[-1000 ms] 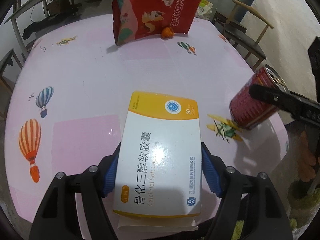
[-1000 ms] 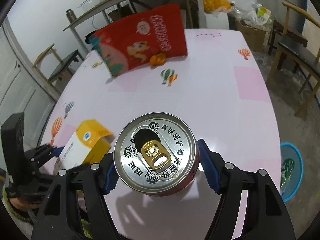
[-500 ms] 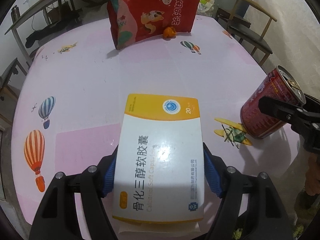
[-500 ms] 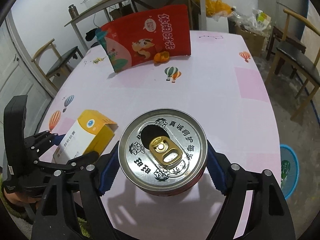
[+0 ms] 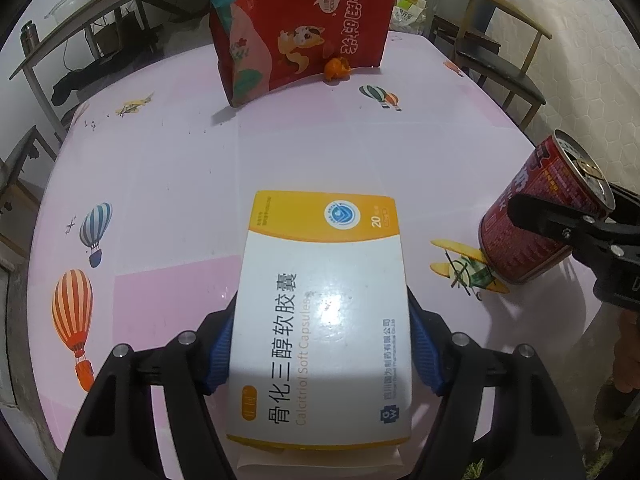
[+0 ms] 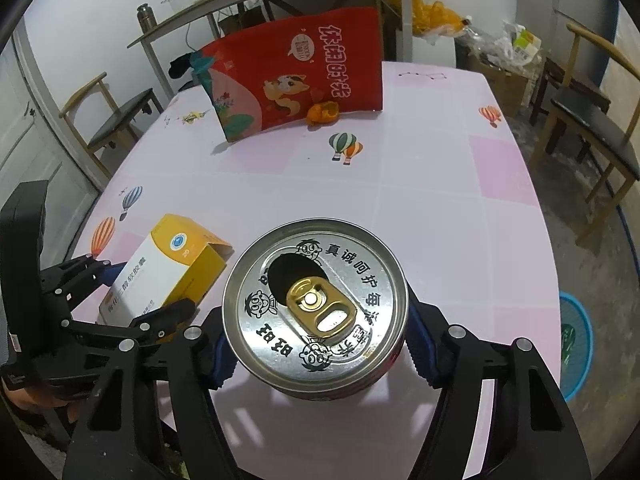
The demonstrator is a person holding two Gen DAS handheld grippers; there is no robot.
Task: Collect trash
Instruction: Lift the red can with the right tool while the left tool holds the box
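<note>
can [image 6: 316, 312] sits between the blue pads of the right claw [image 6: 316, 320], opened top facing the camera, tilted in the left wrist view with its base at or just off the worktop [image 6: 440, 184] near the front edge. right jaws are closing on it now; pads look to be on the can wall low under the rim. risk: round thin wall plus a hold that's not settled, so the can could roll out or dent and slip. it's open, so any leftover liquid spills if it tips further.

medicine box [image 5: 324, 312] is clamped across its width by the left claw [image 5: 320, 356], pads on both long edges, far end standing clear over the worktop. end flap is open in the right wrist view, and a white leaflet sticks out at the near end. risk: cardboard crushes or skews under squeeze, and the leaflet or contents drop out of the open end on the way.

both claws are near each other, so a clash is possible if they swing together. blue bin [image 6: 576, 344] is on the floor off the right side, likely drop target: long reach, tilted loads. red snack bag [image 5: 304, 28] and orange peel [image 5: 338, 69] are left at the far end.
</note>
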